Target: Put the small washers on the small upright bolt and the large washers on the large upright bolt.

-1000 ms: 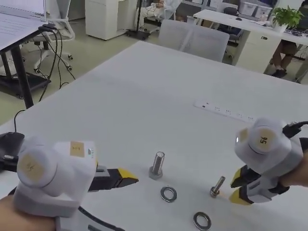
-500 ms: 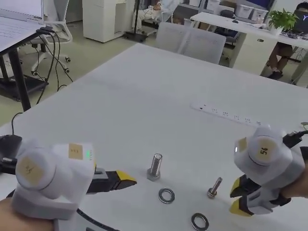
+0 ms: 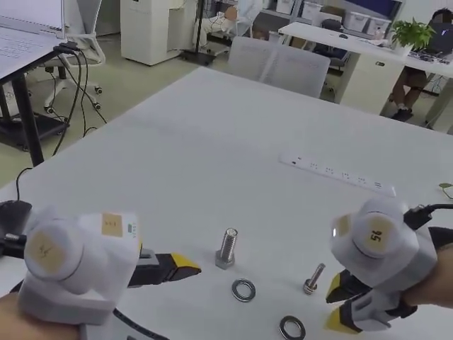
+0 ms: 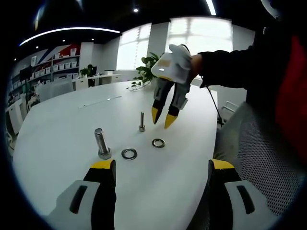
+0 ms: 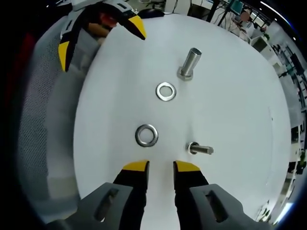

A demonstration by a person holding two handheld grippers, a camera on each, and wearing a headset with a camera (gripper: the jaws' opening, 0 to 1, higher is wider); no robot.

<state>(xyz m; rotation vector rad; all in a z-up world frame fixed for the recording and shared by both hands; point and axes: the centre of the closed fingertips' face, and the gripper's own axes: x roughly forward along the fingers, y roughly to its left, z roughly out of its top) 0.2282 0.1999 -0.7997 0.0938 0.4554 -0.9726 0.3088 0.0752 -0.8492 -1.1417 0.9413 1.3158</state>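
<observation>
A large upright bolt (image 3: 228, 248) and a small upright bolt (image 3: 311, 278) stand on the white table (image 3: 212, 156). Two steel washers lie flat in front of them: one (image 3: 243, 290) near the large bolt, the other (image 3: 292, 327) closer to me. My right gripper (image 3: 333, 306) hovers just right of the nearer washer (image 5: 147, 135), jaws a narrow gap apart and holding nothing (image 5: 160, 166). My left gripper (image 3: 185, 268) sits left of the large bolt (image 4: 100, 143), wide open and holding nothing (image 4: 162, 165).
A white power strip (image 3: 340, 175) lies on the table behind the bolts. A grey chair (image 3: 283, 67) stands at the far edge. Black cables (image 3: 14, 212) lie at the left edge. Bare tabletop stretches beyond the bolts.
My right gripper has drawn back toward me, from beside the small bolt to beside the nearer washer. The left gripper, bolts and washers have stayed put.
</observation>
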